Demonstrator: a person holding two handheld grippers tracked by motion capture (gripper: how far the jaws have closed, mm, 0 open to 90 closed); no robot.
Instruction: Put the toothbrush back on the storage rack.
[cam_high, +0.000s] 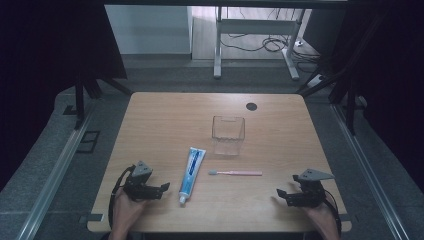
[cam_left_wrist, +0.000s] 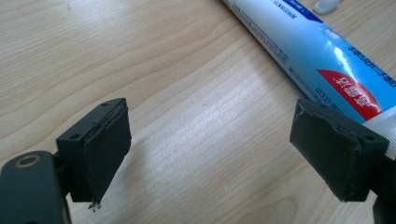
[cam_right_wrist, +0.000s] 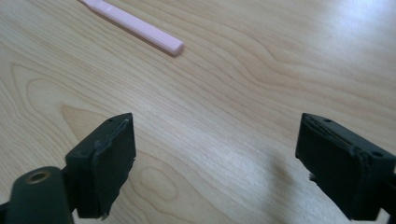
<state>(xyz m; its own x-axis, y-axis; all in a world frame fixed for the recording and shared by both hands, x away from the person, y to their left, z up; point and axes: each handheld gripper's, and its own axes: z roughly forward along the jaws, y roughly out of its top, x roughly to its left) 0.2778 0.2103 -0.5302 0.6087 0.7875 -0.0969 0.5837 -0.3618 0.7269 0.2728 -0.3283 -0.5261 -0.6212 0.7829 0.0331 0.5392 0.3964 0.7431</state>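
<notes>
Both claws are resting wide and empty on the surface (cam_high: 150, 110): the left claw (cam_high: 162, 187) should be closing across the toothpaste tube (cam_high: 192, 169) just beside it, while the right claw (cam_high: 280, 194) approaches the pink toothbrush (cam_high: 236, 173) lying before the clear cup (cam_high: 228, 134).

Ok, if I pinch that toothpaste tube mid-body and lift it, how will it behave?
The toothpaste tube lies flat and looks like soft, glossy plastic, so it will probably dent under the pads and may slip. It seems full, so expect some sag toward the cap end. Its flattened shape suggests it is unlikely to roll if nudged by the left gripper.
</notes>
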